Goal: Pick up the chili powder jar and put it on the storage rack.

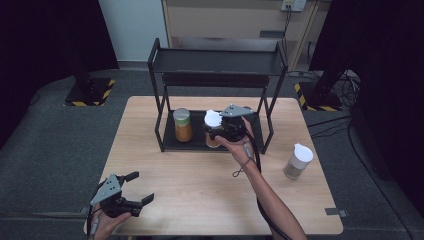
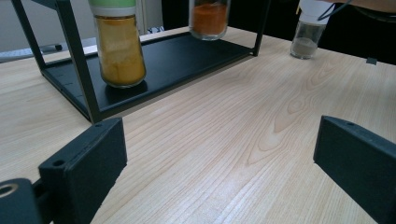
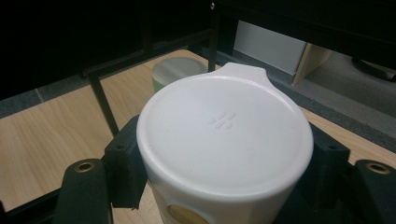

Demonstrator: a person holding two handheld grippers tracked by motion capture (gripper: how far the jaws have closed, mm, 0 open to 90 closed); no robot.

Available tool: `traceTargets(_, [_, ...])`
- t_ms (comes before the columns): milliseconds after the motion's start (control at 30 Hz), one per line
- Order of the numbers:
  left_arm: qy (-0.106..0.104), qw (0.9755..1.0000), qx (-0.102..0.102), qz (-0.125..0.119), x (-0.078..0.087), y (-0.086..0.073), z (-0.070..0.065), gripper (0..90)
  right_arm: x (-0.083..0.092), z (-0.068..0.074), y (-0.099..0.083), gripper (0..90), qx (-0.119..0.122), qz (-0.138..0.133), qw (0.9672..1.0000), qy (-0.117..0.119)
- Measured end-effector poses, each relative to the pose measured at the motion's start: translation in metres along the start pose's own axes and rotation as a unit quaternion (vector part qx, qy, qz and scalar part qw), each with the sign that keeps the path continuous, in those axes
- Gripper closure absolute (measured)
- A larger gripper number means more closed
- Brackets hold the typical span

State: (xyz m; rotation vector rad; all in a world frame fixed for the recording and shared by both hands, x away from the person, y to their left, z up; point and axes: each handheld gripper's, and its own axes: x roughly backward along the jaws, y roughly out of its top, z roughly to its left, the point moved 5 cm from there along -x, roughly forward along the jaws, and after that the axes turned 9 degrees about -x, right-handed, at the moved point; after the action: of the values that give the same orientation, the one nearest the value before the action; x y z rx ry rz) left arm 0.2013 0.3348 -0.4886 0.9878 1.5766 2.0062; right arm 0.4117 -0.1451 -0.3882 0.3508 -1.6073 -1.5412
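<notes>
Jar (image 3: 224,140), probably glass and stiff, is clamped below its white lid by the right gripper (image 1: 216,131) inside the rack (image 1: 165,145).

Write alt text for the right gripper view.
A white-lidded spice jar sits clamped between the right gripper's black jaws, its round lid facing the camera. Behind it, a green-lidded jar stands by the black metal rack's post over the light wooden table.
</notes>
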Motion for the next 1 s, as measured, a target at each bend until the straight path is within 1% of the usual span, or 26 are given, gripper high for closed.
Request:
traceTargets(167, [0.001,1.0,0.001,-0.001,0.0,0.0,0.0,1.4,-0.017,-0.006,-0.001,31.1,-0.006,0.006,0.9999,-0.009])
traceTargets(233, [0.0,1.0,0.002,-0.001,0.0,0.0,0.0,1.4,-0.022,-0.009,-0.003,31.1,-0.009,0.005,0.9999,-0.014])
traceTargets(300, [0.0,1.0,0.002,-0.001,0.0,0.0,0.0,1.4,-0.025,-0.01,-0.004,31.1,-0.011,0.005,0.9998,-0.016])
traceTargets(367, [0.0,1.0,0.001,-0.001,0.0,0.0,0.0,1.4,-0.032,-0.014,-0.007,31.1,-0.015,0.005,0.9996,-0.023])
traceTargets(500, [0.001,1.0,0.001,0.0,0.0,0.0,0.0,1.4,-0.037,-0.019,-0.011,31.1,-0.023,0.003,0.9994,-0.027])
traceTargets(567, [0.001,1.0,0.001,-0.001,0.0,0.0,0.0,1.4,-0.043,-0.021,-0.013,31.1,-0.026,0.007,0.9991,-0.031])
traceTargets(1000, [0.0,1.0,0.003,-0.002,0.0,-0.001,0.001,1.5,-0.061,-0.024,-0.016,31.1,-0.022,0.01,0.9992,-0.031])
